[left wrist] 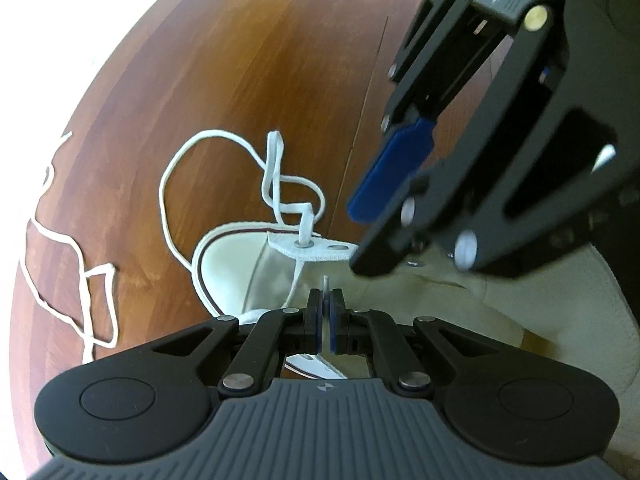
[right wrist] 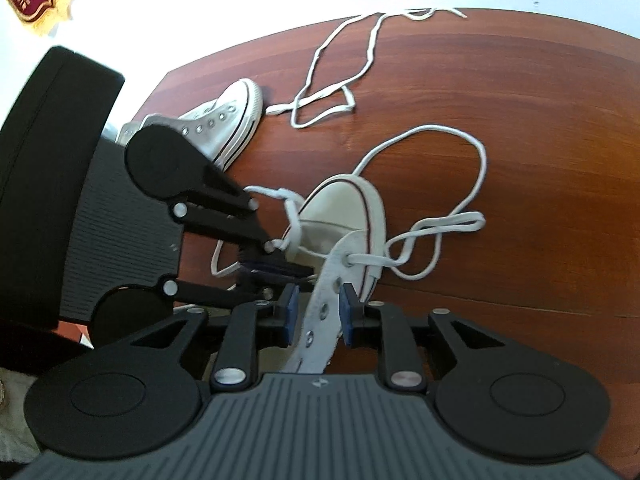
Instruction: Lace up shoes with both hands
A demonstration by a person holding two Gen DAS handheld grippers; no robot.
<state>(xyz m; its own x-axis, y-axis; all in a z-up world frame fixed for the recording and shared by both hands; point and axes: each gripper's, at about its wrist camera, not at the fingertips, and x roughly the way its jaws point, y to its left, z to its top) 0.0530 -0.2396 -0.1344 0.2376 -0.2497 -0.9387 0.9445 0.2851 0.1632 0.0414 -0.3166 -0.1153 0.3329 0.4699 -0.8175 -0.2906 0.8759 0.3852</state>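
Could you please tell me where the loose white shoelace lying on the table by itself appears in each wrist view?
Left wrist: loose shoelace at far left on the table.
Right wrist: loose shoelace at top centre.
Shared landmark: the white shoe being laced.

White sneaker (right wrist: 344, 208) with a dark red sole stripe, white laces (right wrist: 440, 232), reddish-brown wood-grain table (right wrist: 500, 120), blue gripper pads (right wrist: 347, 316).
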